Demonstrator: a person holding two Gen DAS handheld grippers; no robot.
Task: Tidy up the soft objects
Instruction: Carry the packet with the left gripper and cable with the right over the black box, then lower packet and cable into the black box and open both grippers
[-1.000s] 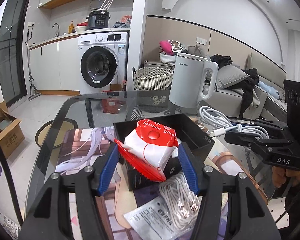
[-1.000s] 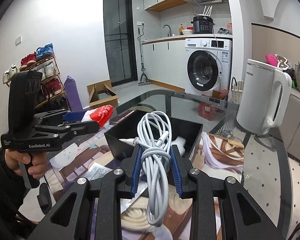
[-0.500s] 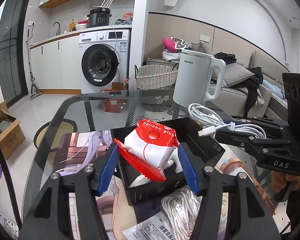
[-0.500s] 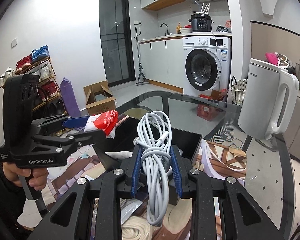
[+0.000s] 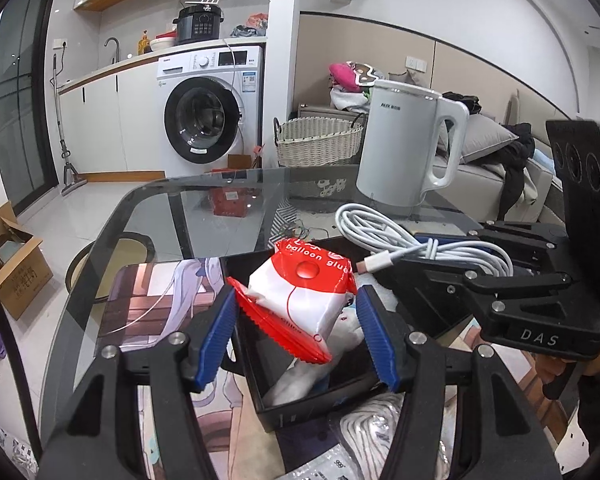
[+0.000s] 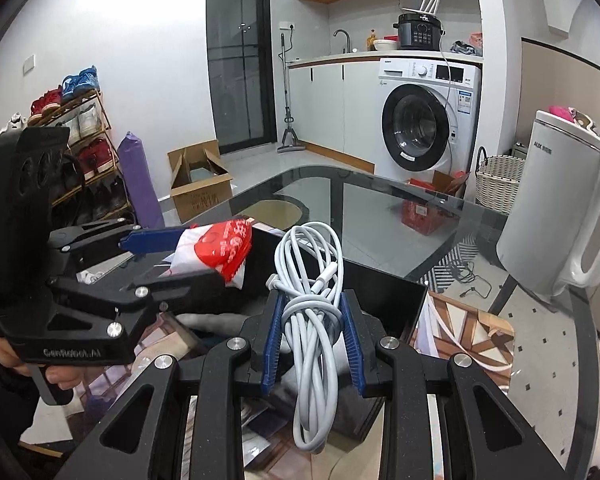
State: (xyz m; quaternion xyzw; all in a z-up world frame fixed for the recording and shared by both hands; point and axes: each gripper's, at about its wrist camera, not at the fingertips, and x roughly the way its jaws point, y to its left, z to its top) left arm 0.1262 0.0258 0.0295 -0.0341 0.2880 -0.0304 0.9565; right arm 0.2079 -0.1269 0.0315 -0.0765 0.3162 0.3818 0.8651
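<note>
My left gripper [image 5: 296, 320] is shut on a red and white balloon glue packet [image 5: 300, 300] and holds it over the open black box [image 5: 312, 410]. The packet also shows in the right wrist view [image 6: 216, 252], as does the left gripper [image 6: 172, 256]. My right gripper [image 6: 312, 340] is shut on a coiled white cable [image 6: 312, 312] and holds it over the box [image 6: 396, 304]. The cable [image 5: 392, 240] and right gripper [image 5: 452, 256] show at the right in the left wrist view. Something white lies inside the box [image 5: 300, 380].
A white kettle [image 5: 404, 148] stands on the glass table [image 5: 180, 216] behind the box. A picture mat [image 5: 152, 308] lies under the box. A bagged white rope [image 5: 380, 432] and a paper packet lie in front of the box.
Both grippers have moved in over the black box with their loads, and the two now sit closer together. The box now lies lower and nearer in both views.
</note>
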